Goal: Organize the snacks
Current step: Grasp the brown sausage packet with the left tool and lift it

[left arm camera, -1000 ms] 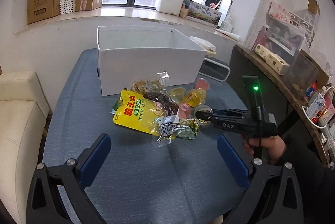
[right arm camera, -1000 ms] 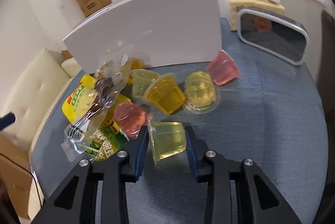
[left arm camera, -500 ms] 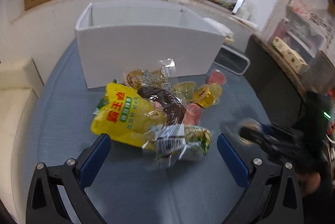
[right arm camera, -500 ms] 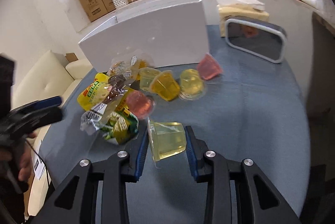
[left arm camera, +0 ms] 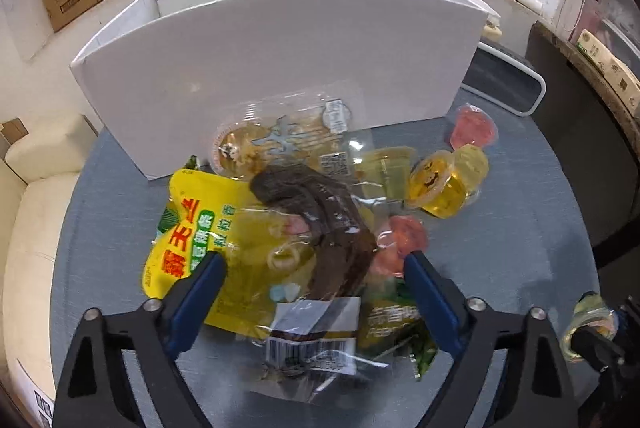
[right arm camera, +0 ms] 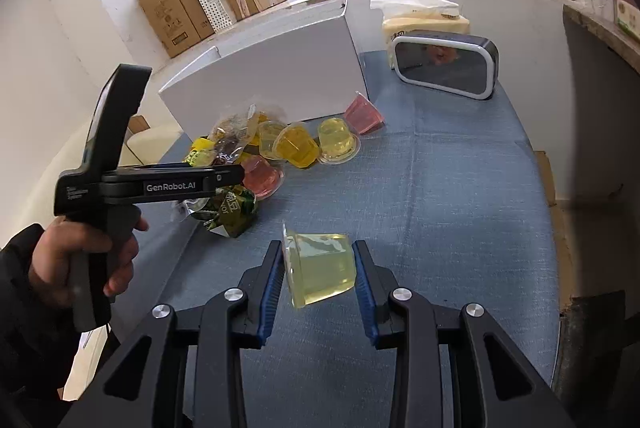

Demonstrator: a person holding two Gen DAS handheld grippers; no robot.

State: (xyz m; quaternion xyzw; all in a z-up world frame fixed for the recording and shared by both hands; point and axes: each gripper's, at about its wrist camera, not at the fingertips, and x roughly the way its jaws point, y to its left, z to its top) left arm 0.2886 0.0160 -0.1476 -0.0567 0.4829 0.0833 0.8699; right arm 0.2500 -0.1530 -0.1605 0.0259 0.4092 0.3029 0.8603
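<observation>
A white box stands at the back of the blue table; it also shows in the right wrist view. In front of it lies a snack pile: a yellow packet, a clear-wrapped brown sausage, a green packet and several jelly cups. My left gripper is open and straddles the sausage and yellow packet just above them. My right gripper is shut on a pale yellow jelly cup, held above the table, right of the pile.
A dark rounded-rectangle tray stands upright at the table's back right, with a tissue pack behind it. Cardboard boxes line the windowsill. A cream sofa sits left of the table.
My left gripper has moved forward and down over the snack pile. My right gripper has lifted the pale yellow jelly cup and pulled back from the pile.
</observation>
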